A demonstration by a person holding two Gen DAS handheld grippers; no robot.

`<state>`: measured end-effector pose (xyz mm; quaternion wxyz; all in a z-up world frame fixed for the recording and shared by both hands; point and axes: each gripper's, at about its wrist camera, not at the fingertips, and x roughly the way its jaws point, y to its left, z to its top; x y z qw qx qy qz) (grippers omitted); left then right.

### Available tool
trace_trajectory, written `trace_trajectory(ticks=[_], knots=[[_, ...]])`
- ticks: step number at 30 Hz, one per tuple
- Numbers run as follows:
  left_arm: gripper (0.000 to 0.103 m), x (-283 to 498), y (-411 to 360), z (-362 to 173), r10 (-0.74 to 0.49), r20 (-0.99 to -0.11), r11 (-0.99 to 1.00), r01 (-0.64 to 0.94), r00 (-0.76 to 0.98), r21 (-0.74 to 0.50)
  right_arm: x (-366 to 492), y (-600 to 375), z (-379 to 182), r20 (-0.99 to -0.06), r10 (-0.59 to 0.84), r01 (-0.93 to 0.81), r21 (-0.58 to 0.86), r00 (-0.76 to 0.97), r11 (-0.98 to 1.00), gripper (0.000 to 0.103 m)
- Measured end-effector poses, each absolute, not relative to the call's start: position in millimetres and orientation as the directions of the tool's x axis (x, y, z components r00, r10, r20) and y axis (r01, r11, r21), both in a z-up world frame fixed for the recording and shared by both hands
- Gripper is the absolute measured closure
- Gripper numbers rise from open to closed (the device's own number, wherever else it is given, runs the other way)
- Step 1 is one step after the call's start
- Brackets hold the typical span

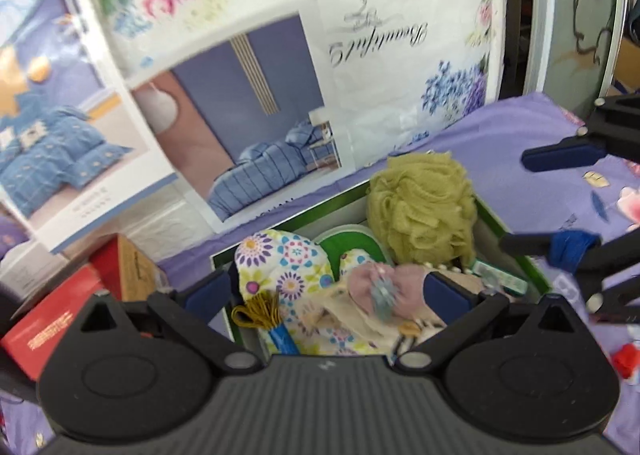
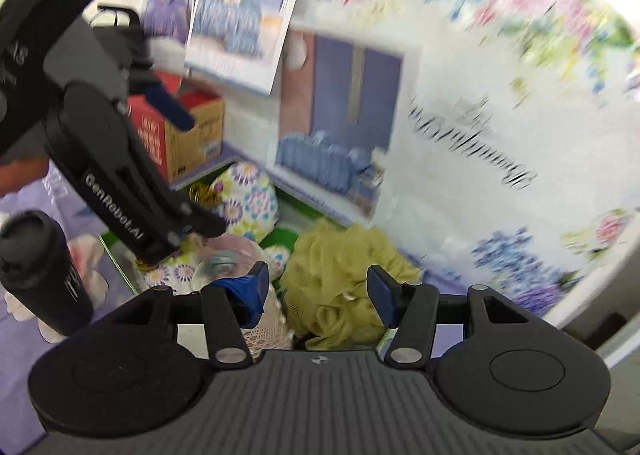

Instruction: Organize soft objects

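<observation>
Left gripper (image 1: 326, 291): my jaws wide, nothing held | right gripper (image 2: 318, 295): parted, empty | green loofah (image 1: 424, 211) ahead in box (image 1: 516, 251).

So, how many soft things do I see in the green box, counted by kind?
Olive mesh bath sponge: 1
Floral oven mitt: 1
Pink fluffy piece: 1
Cream lace cloth: 1
Total: 4 that can be told apart; the box may hide more underneath.
</observation>
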<state>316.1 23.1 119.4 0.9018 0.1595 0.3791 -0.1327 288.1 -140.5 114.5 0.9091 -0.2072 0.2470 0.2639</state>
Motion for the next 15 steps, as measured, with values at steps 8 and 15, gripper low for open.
trace_trajectory(ticks=[8, 15], knots=[[0.000, 205.1, 14.6, 144.0, -0.246, -0.677, 0.878, 0.455, 0.693, 0.147, 195.4, -202.4, 122.9, -0.512, 0.329, -0.472, -0.176, 0.793, 0.864, 0.063], [0.000, 116.2, -10.0, 93.1, -0.332, -0.714, 0.841, 0.537, 0.616, 0.072, 99.1, -256.1, 56.9, -0.567, 0.246, -0.329, -0.047, 0.786, 0.943, 0.062]])
